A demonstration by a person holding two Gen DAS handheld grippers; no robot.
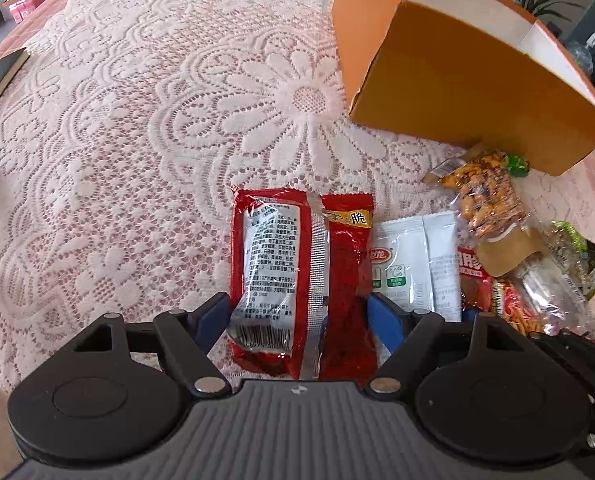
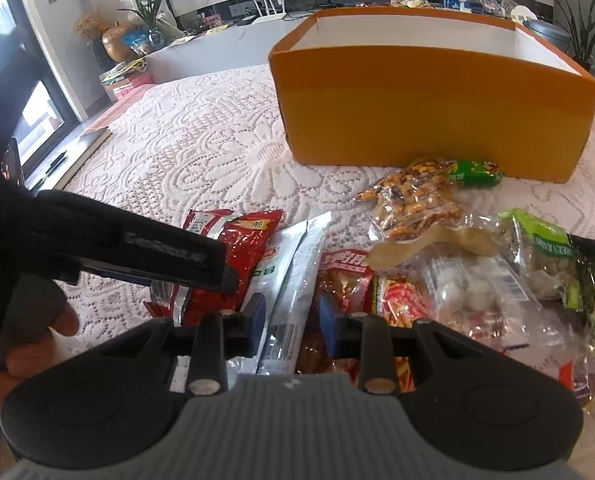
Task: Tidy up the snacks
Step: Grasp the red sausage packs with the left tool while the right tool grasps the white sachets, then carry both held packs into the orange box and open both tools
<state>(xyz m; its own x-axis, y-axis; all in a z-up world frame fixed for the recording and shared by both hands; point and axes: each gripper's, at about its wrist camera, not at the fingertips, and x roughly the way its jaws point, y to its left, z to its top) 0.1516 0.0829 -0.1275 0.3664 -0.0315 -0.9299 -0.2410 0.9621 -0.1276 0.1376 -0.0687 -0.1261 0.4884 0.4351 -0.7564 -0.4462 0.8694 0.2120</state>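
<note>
We see the left tool (image 1: 299, 320) spread wide over a glossy red foil snack packet (image 1: 301, 280) that lies back-up on the surface (image 1: 137, 160), which is covered in a white lace cloth. The packet sits between the blue pads (image 1: 213, 318), and each pad stands just beside a long edge; we cannot tell whether either one touches the foil.

The right tool (image 2: 291, 320) stands partly closed, its blue fingertips (image 2: 329, 322) either side of the lower end of a flat white and silver sachet (image 2: 293, 276). Small gaps show between the pads and the sachet, so we see no grip there. The left tool's black arm crosses the left of this view above the red packet, with a hand (image 2: 29, 344) at the edge.

The other snacks lie in a loose heap to the right: a clear bag of orange-brown nuts (image 2: 413, 204), a green-labelled bag (image 2: 545, 256) and a small green wrapped sweet (image 2: 477, 172). Behind them stands an open orange cardboard box with a white inside (image 2: 429, 120).
</note>
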